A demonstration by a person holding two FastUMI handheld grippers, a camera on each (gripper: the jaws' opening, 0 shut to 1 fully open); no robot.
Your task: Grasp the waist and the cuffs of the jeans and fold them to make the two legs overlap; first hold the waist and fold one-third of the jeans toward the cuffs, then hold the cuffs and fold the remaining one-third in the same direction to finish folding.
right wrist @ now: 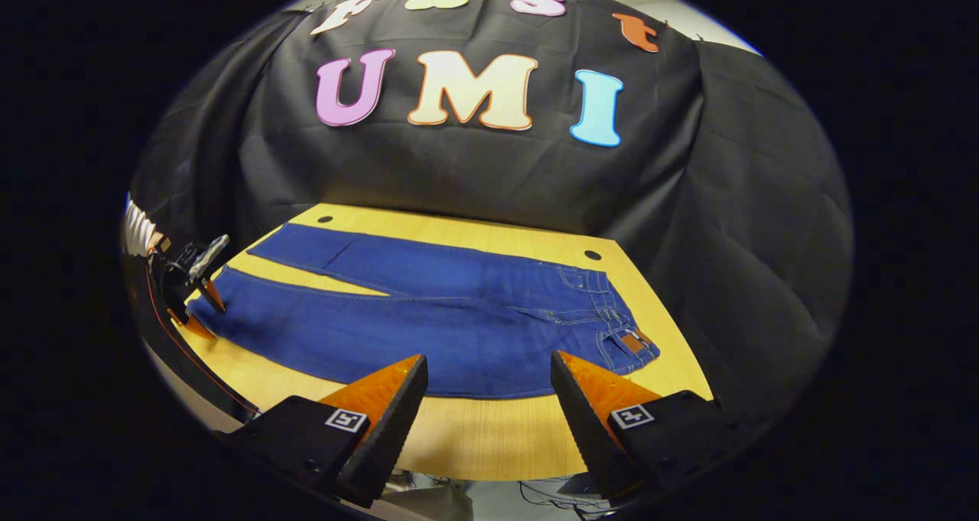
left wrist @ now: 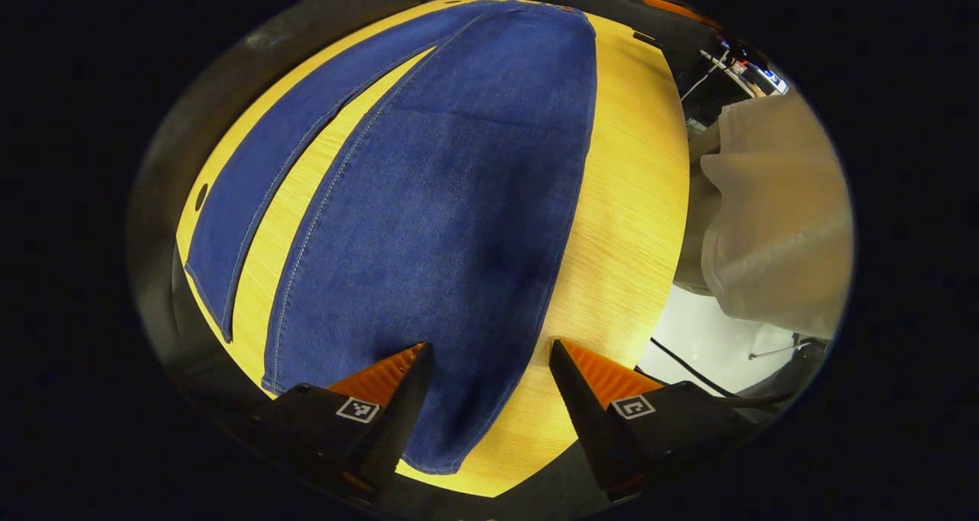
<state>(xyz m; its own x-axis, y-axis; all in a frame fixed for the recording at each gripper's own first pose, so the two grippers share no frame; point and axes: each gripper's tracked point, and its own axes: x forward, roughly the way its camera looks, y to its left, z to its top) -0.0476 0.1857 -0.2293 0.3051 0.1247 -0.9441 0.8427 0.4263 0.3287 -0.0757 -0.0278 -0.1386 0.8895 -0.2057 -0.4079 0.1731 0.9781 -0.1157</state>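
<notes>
Blue jeans [right wrist: 428, 314] lie flat on the wooden table [right wrist: 489, 437], legs spread apart, waist [right wrist: 612, 322] at the right with a brown patch. My right gripper [right wrist: 489, 398] hovers open near the table's front edge, just short of the near leg's hem side, holding nothing. Farther off at the left, the left gripper [right wrist: 203, 310] stands by the cuffs. In the left gripper view the near leg [left wrist: 443, 223] runs away from me and its cuff [left wrist: 451, 437] lies between the fingers of my open left gripper [left wrist: 489, 383]. The far leg [left wrist: 260, 177] lies to the left.
Black cloth walls [right wrist: 474, 177] close the back and right of the table. Two small round holes [right wrist: 592, 255] sit in the tabletop's far corners. A person in light clothing [left wrist: 772, 207] stands beside the table edge, with cables [left wrist: 688, 376] on the white floor.
</notes>
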